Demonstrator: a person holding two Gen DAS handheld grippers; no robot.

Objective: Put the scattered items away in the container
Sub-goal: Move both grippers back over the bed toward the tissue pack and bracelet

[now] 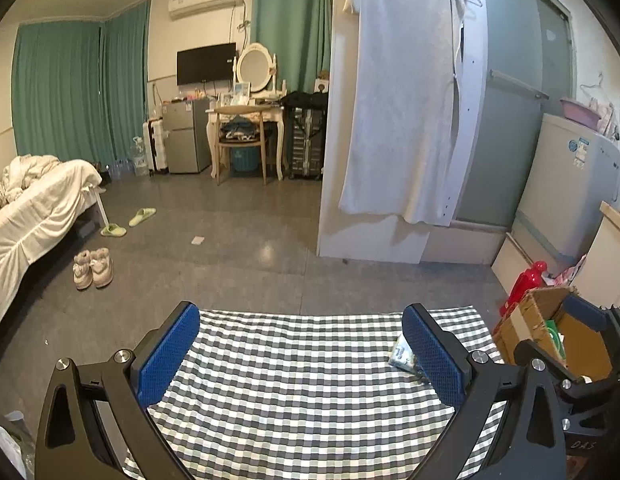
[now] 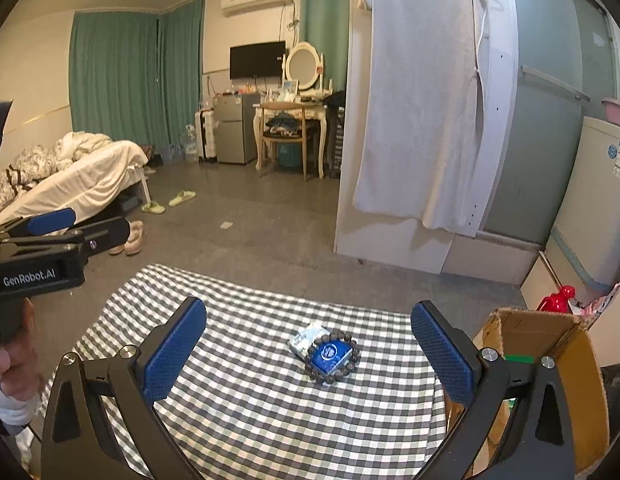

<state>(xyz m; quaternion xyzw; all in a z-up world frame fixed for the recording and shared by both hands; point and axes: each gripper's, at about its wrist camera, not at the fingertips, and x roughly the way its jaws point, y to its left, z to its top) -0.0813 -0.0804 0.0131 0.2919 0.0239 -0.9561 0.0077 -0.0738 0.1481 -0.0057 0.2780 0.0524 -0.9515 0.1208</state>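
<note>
A string of dark beads [image 2: 314,372] lies in a ring around a small blue packet [image 2: 330,354] on the checked cloth [image 2: 249,400]. A pale tissue pack [image 2: 307,338] touches them on the far side. My right gripper [image 2: 310,354] hovers open before this pile, holding nothing. An open cardboard box [image 2: 550,344] stands at the cloth's right edge with a green item [image 2: 518,358] inside. My left gripper [image 1: 301,354] is open and empty over the cloth [image 1: 289,400]. Its right finger hides part of the tissue pack [image 1: 402,354]. The box [image 1: 526,320] sits to the right.
A red bottle [image 1: 526,284] stands behind the box, next to a white appliance [image 1: 570,200]. A bed [image 1: 37,208], shoes [image 1: 91,268] and slippers [image 1: 127,222] are on the left. A hand [image 2: 9,360] holds the left gripper at the cloth's left side.
</note>
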